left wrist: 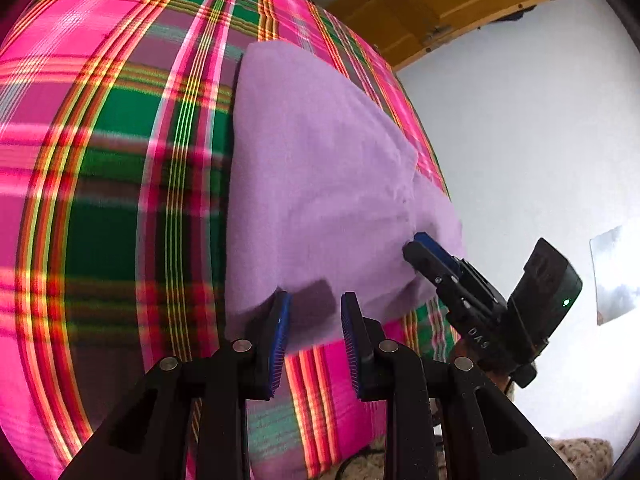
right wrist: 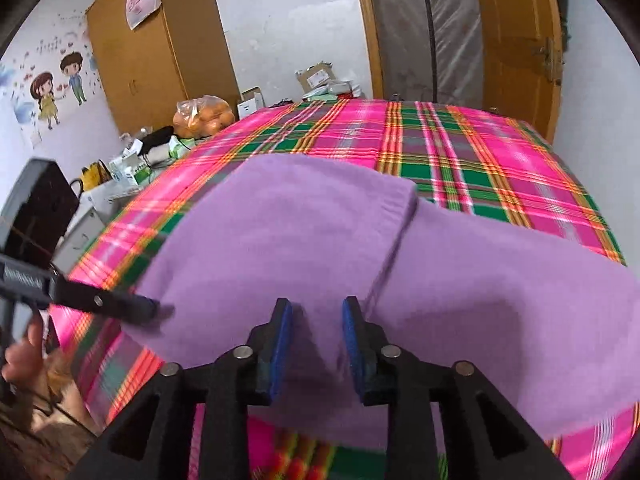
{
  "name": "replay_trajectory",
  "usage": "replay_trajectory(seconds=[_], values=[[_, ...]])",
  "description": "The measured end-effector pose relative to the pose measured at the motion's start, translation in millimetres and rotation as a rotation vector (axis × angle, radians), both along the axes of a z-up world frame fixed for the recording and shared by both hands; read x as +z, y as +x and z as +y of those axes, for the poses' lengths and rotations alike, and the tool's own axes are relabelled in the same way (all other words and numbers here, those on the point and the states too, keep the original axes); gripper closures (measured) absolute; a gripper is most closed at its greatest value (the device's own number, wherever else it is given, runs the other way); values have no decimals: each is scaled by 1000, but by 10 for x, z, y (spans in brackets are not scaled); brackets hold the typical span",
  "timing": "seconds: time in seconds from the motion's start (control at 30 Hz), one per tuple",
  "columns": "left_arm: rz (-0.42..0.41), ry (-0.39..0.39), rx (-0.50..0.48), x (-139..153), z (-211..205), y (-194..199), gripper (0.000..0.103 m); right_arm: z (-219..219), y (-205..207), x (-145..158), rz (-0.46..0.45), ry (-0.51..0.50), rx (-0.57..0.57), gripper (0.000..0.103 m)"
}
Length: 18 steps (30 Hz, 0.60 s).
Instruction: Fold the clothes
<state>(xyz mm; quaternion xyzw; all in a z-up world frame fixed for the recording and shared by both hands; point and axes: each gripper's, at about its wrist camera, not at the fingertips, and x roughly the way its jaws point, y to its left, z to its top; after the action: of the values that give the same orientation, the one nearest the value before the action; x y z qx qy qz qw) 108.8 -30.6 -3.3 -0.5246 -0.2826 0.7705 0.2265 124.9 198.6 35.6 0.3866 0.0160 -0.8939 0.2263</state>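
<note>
A purple garment point(right wrist: 320, 240), a soft knit by the look of it, lies on the bed point(right wrist: 500, 152) near its front edge, on a pink and green plaid cover. It already looks partly folded, one layer lapping over another along a seam running back from the front edge.

The left tool point(left wrist: 316, 320) has its jaws parted a moderate way over the garment's front hem, holding nothing. The right tool point(right wrist: 316, 320) stands open about as far, over the cloth further along the same edge; whether its pads press the fabric I cannot tell.

The knit should be light and limp. It will sag and stretch if lifted by one point, and layers may slide apart. Best to pinch both layers at the hem corners, one tool at each, and carry them over together.
</note>
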Motion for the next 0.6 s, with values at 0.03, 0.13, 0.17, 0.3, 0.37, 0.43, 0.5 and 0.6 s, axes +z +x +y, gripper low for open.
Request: replay_trajectory(seconds=[0.03, 0.13, 0.17, 0.3, 0.37, 0.43, 0.5, 0.6], values=[[1, 1, -2, -5, -2, 22, 77, 19, 42, -15, -4, 1, -3, 69], [-5, 4, -10, -21, -5, 86, 76, 104, 87, -40, -50, -53, -16, 69], [-11, -1, -19, -31, 3, 100, 76, 114, 107, -19, -47, -57, -21, 69], [-26, -4, -42, -55, 23, 177, 76, 54, 219, 143, 6, -52, -13, 69], [-19, -4, -42, -55, -7, 200, 76, 18, 278, 230, 36, -60, -8, 69], [-22, 1, -18, -53, -83, 197, 76, -24, 340, 288, 68, -80, 9, 69], [-25, 11, 14, -52, -173, 186, 76, -120, 361, 314, 73, -104, 57, 69], [-33, 23, 72, -73, -308, 160, 76, -386, 375, 238, 61, -53, 135, 69]])
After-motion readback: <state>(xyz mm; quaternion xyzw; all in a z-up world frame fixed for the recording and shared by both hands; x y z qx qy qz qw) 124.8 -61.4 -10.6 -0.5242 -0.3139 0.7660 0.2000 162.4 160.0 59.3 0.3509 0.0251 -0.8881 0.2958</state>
